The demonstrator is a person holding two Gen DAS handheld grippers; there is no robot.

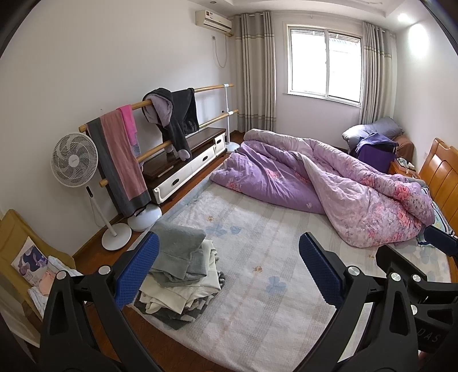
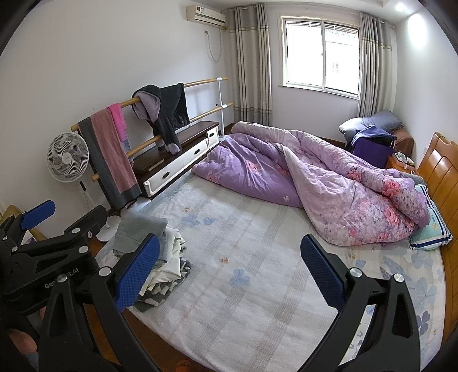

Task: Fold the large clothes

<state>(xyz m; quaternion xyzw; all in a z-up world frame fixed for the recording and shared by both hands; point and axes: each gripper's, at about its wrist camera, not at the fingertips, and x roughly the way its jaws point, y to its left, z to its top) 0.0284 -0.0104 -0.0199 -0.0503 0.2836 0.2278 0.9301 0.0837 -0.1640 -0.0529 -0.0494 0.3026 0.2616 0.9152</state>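
Two empty gripper sets (image 1: 229,269) (image 2: 230,270) above bed (image 1: 257,314)

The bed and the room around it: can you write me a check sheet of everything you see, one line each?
Surface: bed with a pale flower-print cover, middle bare.
Job's things: pile of clothes at the bed's near left corner, grey garment on top, nothing spread out yet.
Clutter: purple quilt heaped across the far side; pillow by the headboard.
Grippers: left tool open, holding nothing; right tool open, holding nothing; both above the bed.
Cables: a cord hangs below the air conditioner.
Surroundings: fan, rail with towels and a dark hoodie, low cabinet, window.
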